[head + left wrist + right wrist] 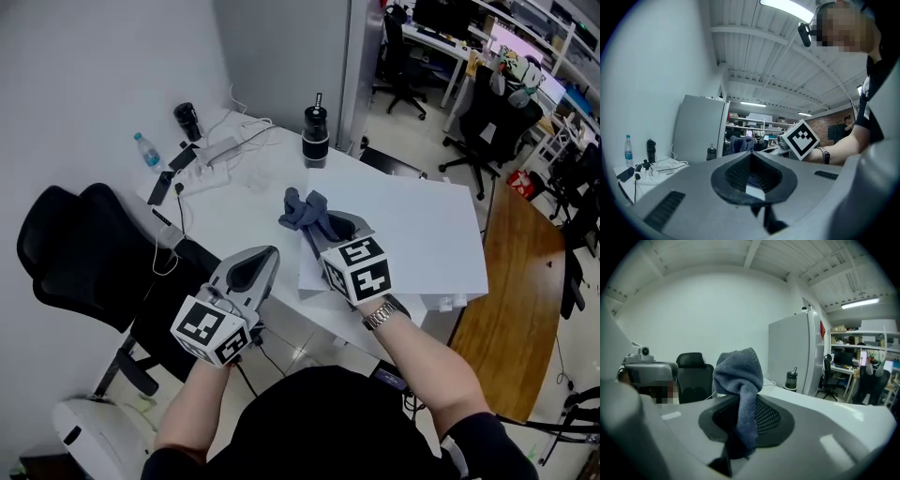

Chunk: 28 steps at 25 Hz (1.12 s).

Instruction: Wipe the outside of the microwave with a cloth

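My right gripper (323, 225): jaws clamped on the cloth (302, 211), over the near-left corner of the white box (422, 234), likely the microwave; left gripper (258, 262): jaws shut, empty, off to its left.

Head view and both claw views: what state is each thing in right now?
left claw: shut, empty
right claw: shut on cloth
cloth: bunched, sticking out past the claw
microwave: only its white top shows
black bottle: upright, capped
water bottle: upright, capped
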Available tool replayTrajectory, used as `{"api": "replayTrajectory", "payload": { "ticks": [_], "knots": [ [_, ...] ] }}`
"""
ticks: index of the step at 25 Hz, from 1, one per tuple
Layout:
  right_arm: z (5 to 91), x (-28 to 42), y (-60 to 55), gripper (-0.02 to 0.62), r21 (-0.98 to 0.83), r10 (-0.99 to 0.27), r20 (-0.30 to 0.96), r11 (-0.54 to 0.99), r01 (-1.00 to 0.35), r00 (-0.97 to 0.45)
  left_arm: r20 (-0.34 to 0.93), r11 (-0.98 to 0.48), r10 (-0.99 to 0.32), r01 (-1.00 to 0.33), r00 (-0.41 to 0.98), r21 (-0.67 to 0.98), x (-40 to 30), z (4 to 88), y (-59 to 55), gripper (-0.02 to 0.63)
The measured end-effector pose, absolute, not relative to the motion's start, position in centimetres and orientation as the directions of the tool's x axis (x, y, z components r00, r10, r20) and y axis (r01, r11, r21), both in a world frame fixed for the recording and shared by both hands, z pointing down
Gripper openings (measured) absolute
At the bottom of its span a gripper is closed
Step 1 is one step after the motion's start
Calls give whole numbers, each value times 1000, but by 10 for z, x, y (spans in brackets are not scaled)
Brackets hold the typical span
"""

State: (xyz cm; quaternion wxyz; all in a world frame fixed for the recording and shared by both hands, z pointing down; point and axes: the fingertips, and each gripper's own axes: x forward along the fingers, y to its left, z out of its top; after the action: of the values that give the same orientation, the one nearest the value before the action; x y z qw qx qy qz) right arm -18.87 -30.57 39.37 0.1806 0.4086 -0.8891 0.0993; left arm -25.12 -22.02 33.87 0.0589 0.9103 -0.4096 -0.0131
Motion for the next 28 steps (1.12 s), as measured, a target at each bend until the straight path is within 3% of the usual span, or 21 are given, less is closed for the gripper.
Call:
{"api": "replayTrajectory", "payload": {
  "ticks": [10,28],
  "knots": [
    [430,-208,-326,72,67,-630,559,682,-729,-539,22,-681,-723,-718,690,142,-262,348,-252,5],
    [434,-151,-340,71,142,-665,623,614,-776,-411,-24,-735,-672,-662,740,147,-242,341,-268,5]
  ]
}}
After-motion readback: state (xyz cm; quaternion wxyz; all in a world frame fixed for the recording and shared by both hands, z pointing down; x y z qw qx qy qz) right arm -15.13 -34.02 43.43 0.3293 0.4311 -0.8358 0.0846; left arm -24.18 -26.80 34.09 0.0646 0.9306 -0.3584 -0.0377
